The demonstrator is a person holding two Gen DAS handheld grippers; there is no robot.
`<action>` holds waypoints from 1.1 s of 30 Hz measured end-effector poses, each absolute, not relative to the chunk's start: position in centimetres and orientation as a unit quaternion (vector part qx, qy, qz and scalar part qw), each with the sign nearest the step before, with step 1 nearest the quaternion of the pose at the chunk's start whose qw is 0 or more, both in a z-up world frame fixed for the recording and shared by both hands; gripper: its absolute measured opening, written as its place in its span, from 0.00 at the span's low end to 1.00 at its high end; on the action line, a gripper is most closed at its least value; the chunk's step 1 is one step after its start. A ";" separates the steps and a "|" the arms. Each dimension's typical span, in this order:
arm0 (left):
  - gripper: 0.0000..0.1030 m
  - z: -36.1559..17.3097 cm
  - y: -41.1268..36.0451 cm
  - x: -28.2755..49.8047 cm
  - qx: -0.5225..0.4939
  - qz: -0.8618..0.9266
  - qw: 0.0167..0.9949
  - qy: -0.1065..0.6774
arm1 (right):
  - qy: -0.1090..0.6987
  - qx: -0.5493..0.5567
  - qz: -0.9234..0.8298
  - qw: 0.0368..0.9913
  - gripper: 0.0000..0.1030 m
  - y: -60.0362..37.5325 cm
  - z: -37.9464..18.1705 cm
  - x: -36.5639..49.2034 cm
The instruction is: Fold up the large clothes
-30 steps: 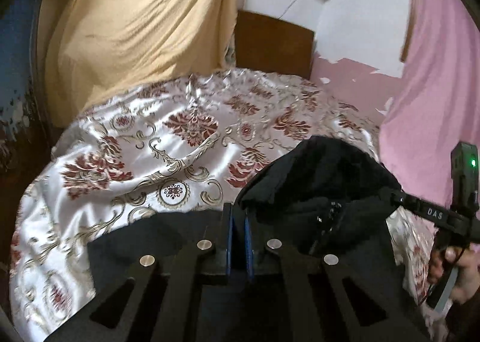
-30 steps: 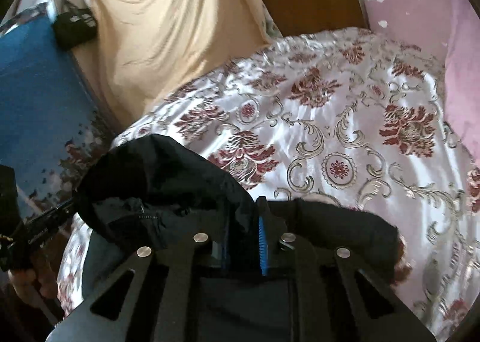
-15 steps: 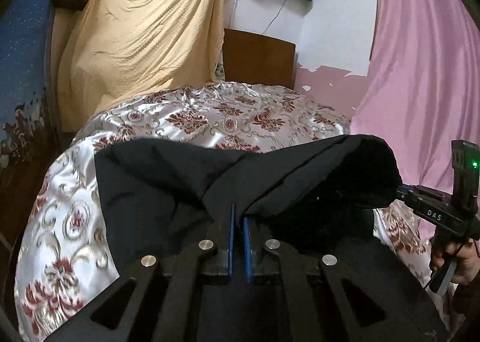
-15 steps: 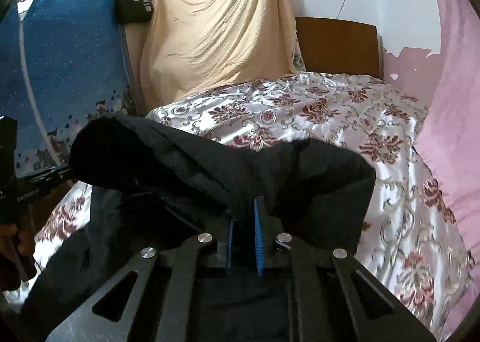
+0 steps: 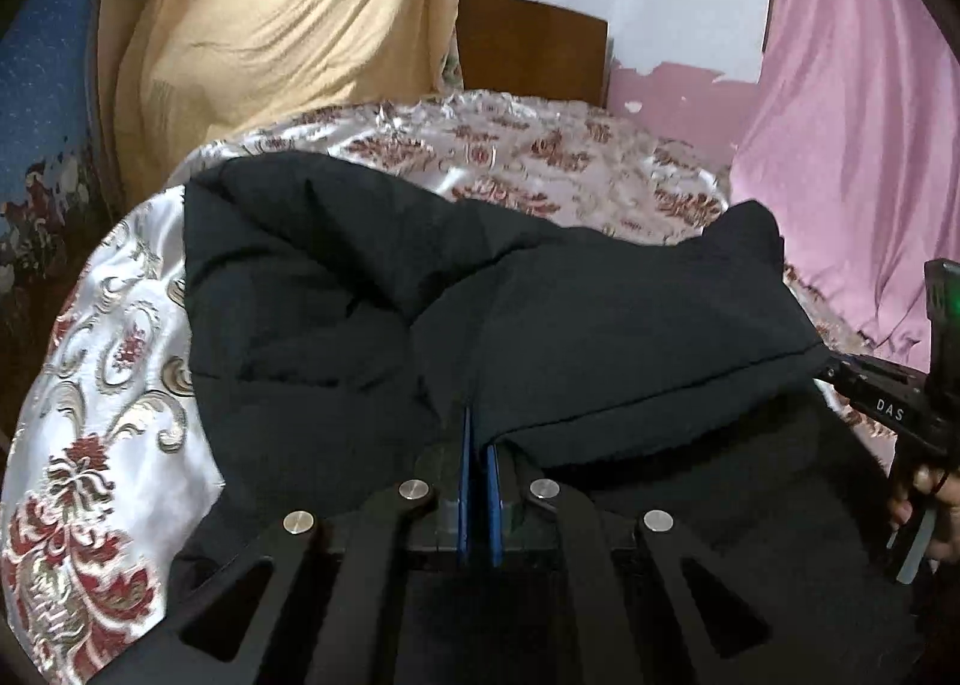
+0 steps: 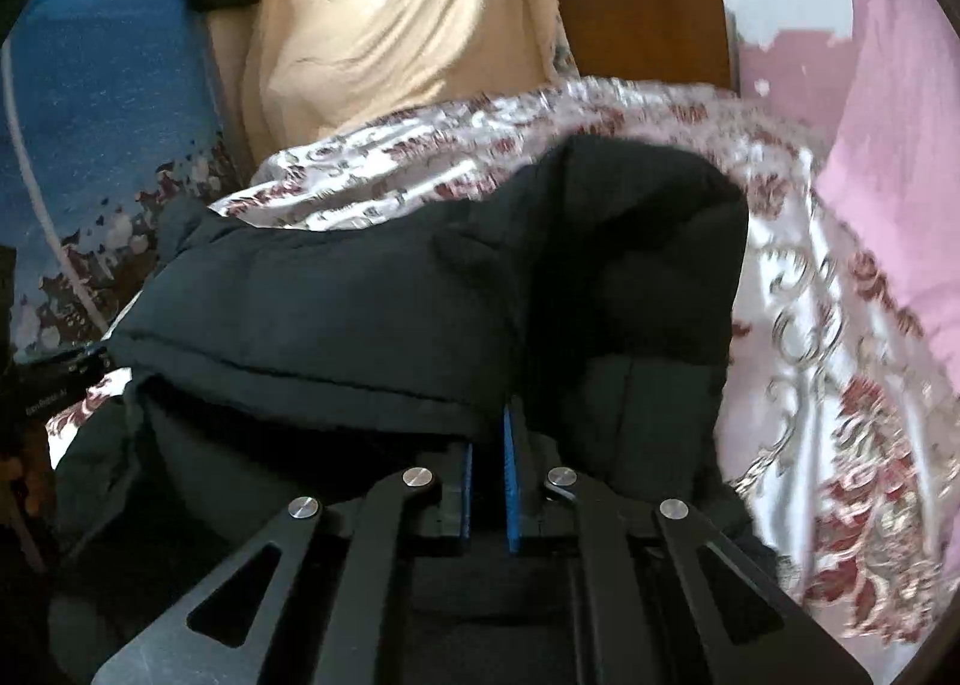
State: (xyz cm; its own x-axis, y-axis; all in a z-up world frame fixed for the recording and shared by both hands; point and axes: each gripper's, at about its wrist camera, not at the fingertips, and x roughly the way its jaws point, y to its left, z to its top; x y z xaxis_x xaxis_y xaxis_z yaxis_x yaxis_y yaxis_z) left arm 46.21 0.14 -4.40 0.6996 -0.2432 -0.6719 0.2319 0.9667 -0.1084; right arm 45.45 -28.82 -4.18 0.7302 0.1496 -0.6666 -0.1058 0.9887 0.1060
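Bulky black padded jacket spread over the near part of a bed, on a shiny white bedspread with red floral medallions, left gripper clamped on its near hem, right gripper likewise pinched on the hem, yellow hanging cloth far left, pink curtain at right.

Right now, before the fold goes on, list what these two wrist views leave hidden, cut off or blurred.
- Left hand-held gripper, left wrist view: fingertips buried in the black garment; the pinched edge is hidden.
- Right hand-held gripper, right wrist view: tips likewise covered by the garment's folds.
- Garment type: its lower part is hidden behind both grippers' frames.
- Floral bedspread, right wrist view: pattern smeared by motion blur.
- Person's hand, left wrist view: cut off by the right edge.
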 end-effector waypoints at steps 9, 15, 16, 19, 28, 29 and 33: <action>0.05 -6.4 -0.4 49.0 -0.017 -0.130 0.911 0.390 | 0.378 0.037 0.055 0.923 0.07 -28.6 -7.5 48.5; 0.05 -5.6 -0.8 48.3 0.014 -0.131 0.917 0.376 | 0.370 0.046 0.070 0.925 0.09 -29.0 -5.7 47.3; 0.05 -5.5 -0.9 48.3 0.015 -0.131 0.917 0.375 | 0.367 0.048 0.071 0.926 0.09 -29.2 -5.1 47.0; 0.05 -5.3 -0.7 48.5 0.011 -0.132 0.918 0.375 | 0.348 0.052 0.071 0.933 0.09 -29.7 -3.0 46.1; 0.07 -4.5 -0.3 48.5 -0.002 -0.156 0.909 0.387 | 0.341 0.070 0.125 0.929 0.11 -27.0 0.0 51.4; 0.08 -4.1 0.1 48.4 -0.012 -0.167 0.906 0.388 | 0.363 0.064 0.127 0.921 0.11 -26.2 -1.1 52.4; 0.09 -1.9 1.7 47.0 -0.029 -0.198 0.906 0.372 | 0.392 0.050 0.128 0.910 0.11 -25.3 -4.1 53.2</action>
